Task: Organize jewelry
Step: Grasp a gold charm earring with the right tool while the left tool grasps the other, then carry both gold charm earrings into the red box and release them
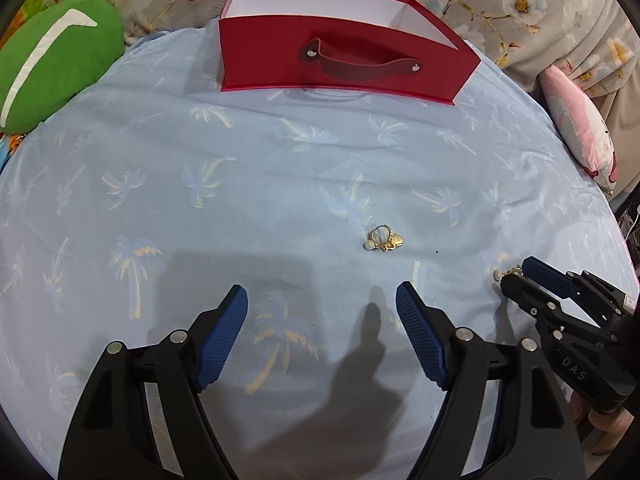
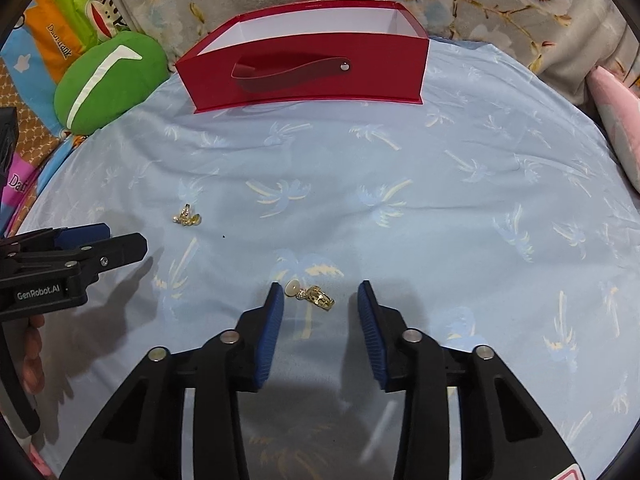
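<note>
Blue palm-print sheet [image 2: 440, 208]; right hand-held gripper [image 2: 320, 294] open around gold earring [image 2: 314, 295].

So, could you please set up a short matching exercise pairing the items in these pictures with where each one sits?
Things:
1. red box
2. green cushion
3. near earring
4. far earring

Places:
A. between the open right claw's fingers
B. on the cloth, ahead of the left claw
C. left of the box
D. far end of the blue cloth

Pairs: 1-D, 2-C, 3-A, 4-B
</note>
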`<state>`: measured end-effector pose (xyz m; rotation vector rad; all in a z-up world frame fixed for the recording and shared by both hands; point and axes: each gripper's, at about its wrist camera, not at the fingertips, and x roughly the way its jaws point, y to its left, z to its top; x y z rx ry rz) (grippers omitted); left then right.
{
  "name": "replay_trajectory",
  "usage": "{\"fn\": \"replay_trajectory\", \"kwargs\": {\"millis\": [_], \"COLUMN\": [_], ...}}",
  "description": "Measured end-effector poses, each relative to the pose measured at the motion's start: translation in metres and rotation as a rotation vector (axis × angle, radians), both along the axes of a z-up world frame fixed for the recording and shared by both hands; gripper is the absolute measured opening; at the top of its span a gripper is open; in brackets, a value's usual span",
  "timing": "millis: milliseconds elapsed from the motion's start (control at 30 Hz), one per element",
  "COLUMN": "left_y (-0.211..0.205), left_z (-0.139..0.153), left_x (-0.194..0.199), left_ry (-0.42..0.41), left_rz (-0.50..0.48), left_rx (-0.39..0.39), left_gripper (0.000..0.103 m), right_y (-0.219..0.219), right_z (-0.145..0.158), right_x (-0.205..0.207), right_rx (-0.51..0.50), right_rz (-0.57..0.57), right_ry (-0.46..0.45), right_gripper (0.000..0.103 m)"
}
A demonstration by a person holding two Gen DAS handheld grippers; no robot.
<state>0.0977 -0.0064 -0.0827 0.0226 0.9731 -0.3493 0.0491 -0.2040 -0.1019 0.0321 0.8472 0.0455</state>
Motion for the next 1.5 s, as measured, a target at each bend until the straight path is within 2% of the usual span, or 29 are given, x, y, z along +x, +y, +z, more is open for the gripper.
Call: {"fn": "replay_trajectory", "kwargs": {"millis": [100,133,167,467,533,600,633,733,767,800,900,1200,1500], "left_y": [-0.006,-0.009,-0.012,-0.043,-0.048,-0.052,-0.054,-0.059,-0.059,-0.058,-0.052,-0.024,0.004], "left_z": [0.0,0.001,0.001,-0.002,-0.002,-0.002,-0.001,-0.001,-0.001,-0.001,0.004,0.049,0.112], "left_x": [0.004,0.007,0.009,0.023,0.025,0.027,0.027,0.028,0.028,0.029,0.027,0.01,-0.003], "left_ry": [0.001,-0.001,-0.002,0.005,-0.006,-0.013,-0.016,-0.019,-0.014,-0.003,0.003,-0.084,-0.236], "left_rz": [-0.006,-0.007,-0.011,-0.052,-0.045,-0.044,-0.046,-0.048,-0.051,-0.057,-0.059,-0.044,-0.003], "left_rx": [-0.002,-0.003,-0.007,-0.016,-0.009,0.002,0.004,0.011,0.006,-0.008,-0.044,-0.109,-0.132], "left_gripper": [0.074,0.074,0.074,0.073,0.067,0.054,0.052,0.031,0.019,0.012,0.012,0.012,0.012], "right_y": [0.0,-0.001,-0.001,-0.016,-0.02,-0.024,-0.025,-0.028,-0.028,-0.028,-0.029,-0.025,-0.02], "right_z": [-0.002,-0.002,-0.001,0.008,0.012,0.014,0.015,0.016,0.016,0.016,0.018,0.049,0.103], "right_x": [0.001,0.002,0.003,-0.006,-0.007,-0.008,-0.008,-0.008,-0.008,-0.009,-0.009,-0.016,-0.021], "right_rx": [-0.007,-0.009,-0.006,0.032,0.035,0.041,0.043,0.05,0.051,0.055,0.069,0.078,0.054], "right_rz": [-0.006,-0.008,-0.008,-0.047,-0.056,-0.062,-0.067,-0.07,-0.071,-0.071,-0.068,-0.053,-0.027], "right_ry": [-0.007,-0.007,-0.007,-0.021,-0.027,-0.029,-0.028,-0.028,-0.028,-0.029,-0.035,-0.109,-0.235], "right_gripper": [0.017,0.008,0.004,0.004,0.004,0.004,0.005,0.005,0.005,0.005,0.005,0.004,0.004]}}
